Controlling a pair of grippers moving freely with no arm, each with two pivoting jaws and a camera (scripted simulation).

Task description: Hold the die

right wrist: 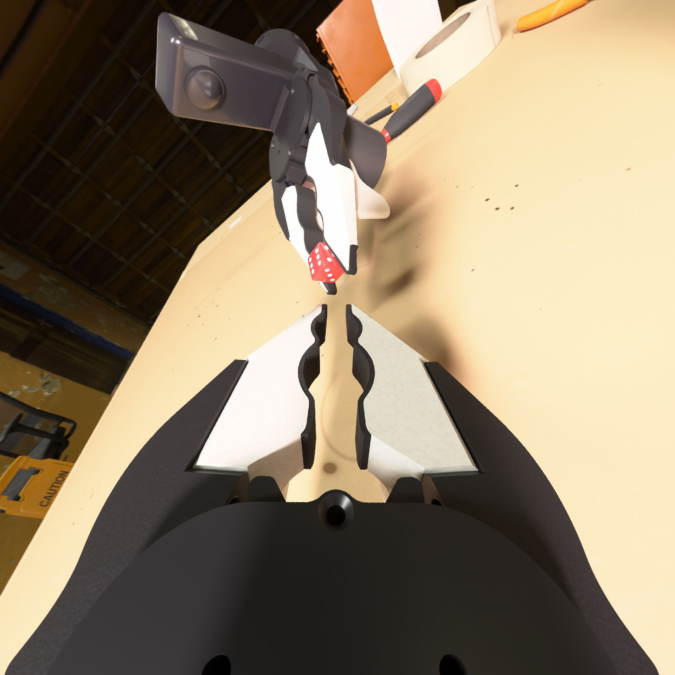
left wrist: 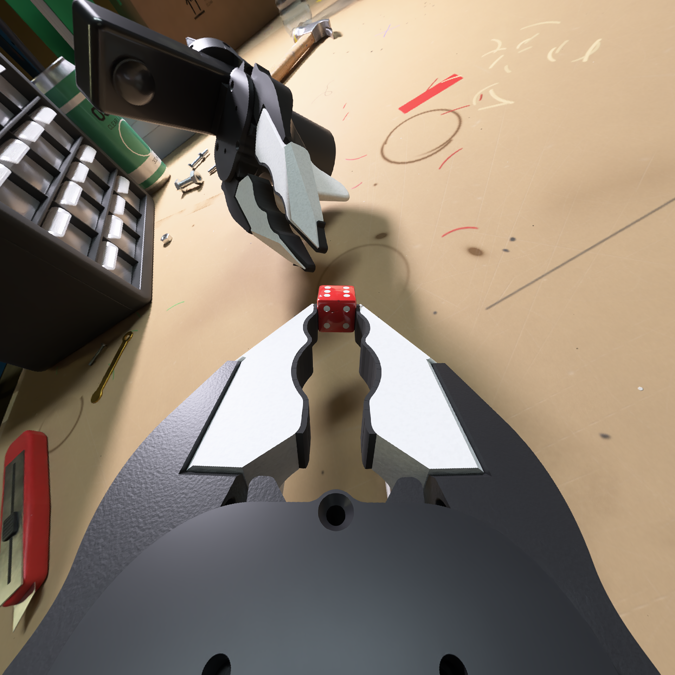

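A red die (left wrist: 336, 315) with white pips is pinched between the fingertips of my left gripper (left wrist: 336, 308), which is shut on it above the tan workbench (left wrist: 511, 365). In the right wrist view the left gripper (right wrist: 341, 279) holds the die (right wrist: 323, 264) clear of the bench. My right gripper (right wrist: 336, 310) is empty, its jaws a narrow gap apart, and its tips sit just short of the die. In the left wrist view the right gripper (left wrist: 316, 259) hangs just beyond the die, pointing down toward it.
A dark drawer cabinet (left wrist: 73, 219), a green can (left wrist: 120, 135), loose bolts (left wrist: 188, 180) and a hammer (left wrist: 303, 44) lie at the left and back. A red utility knife (left wrist: 23, 518) and a brass cotter pin (left wrist: 111, 365) lie near left. A tape roll (right wrist: 453, 47) and a screwdriver (right wrist: 412, 109) lie beyond.
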